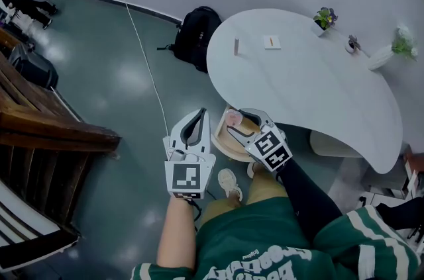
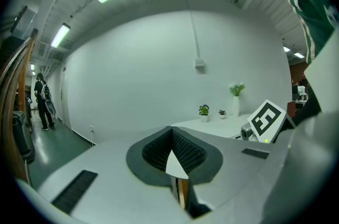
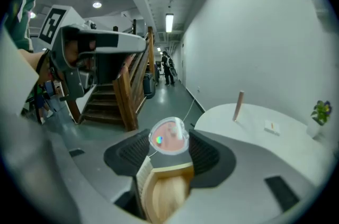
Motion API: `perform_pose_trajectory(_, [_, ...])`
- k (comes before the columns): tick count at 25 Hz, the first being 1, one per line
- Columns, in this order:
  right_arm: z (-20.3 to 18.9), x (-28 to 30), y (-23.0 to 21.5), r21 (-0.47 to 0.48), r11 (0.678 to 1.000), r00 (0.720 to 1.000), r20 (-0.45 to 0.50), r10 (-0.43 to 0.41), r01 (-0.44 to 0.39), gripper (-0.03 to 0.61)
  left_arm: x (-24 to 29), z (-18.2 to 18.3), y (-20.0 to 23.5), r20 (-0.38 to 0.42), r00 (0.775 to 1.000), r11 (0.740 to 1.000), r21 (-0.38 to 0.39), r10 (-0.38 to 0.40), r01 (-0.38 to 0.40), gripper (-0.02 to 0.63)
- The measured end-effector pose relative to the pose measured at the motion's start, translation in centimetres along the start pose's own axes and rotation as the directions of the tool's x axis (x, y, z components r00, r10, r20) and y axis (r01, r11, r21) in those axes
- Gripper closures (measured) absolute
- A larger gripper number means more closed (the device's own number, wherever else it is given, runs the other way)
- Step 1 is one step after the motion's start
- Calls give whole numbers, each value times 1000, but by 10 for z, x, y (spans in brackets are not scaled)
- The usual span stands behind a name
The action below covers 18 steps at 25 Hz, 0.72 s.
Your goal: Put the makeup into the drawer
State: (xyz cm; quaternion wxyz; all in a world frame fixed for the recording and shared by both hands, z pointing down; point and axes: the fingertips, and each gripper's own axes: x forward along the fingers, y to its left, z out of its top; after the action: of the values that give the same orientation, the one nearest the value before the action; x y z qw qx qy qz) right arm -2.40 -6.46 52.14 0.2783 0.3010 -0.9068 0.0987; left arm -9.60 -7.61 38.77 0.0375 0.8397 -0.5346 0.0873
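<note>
Makeup, a round pink compact under a clear lid (image 3: 168, 136), lies flat and lid-up, clamped in your right gripper (image 3: 170, 140) just off the curved white desk's (image 1: 318, 80) near edge. Your left gripper's (image 2: 172, 130) jaws are together. The pale wooden piece (image 1: 224, 143) below is half hidden. Grey-green floor (image 1: 119, 73).

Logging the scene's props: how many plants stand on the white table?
3, along the table's far edge: a purple-flowered pot, a tiny pot, and a white vase of green sprigs furthest right. None seems hidden.
</note>
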Motion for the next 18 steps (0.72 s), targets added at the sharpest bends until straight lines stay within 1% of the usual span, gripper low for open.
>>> perform_pose_trajectory(4, [-31,22,15,-10,997,994,-75,76,-77,337,3,-11,3,-11,1000,1000,-6,4,-4,615])
perform_pose_trajectory(7, [-63,38,26,-28,991,980,-151,129,-135,336,4,-22,5,-29,1000,1000,-18,9,-9,615])
perform_pose_trajectory(10, [-89,53,26,-18,985,965,-204,166,-173,337,7,-36,11,-50,998,999,-24,25,-27,615])
perform_pose_trajectory(14, [-123,74,29,-22,972,934,-285,217,-233,336,9,-52,19,-73,996,998,-38,55,-58,615])
perform_pose_trajectory(18, [-156,96,27,-11,962,900,-356,251,-273,337,10,-62,27,-97,993,996,-47,75,-80,615])
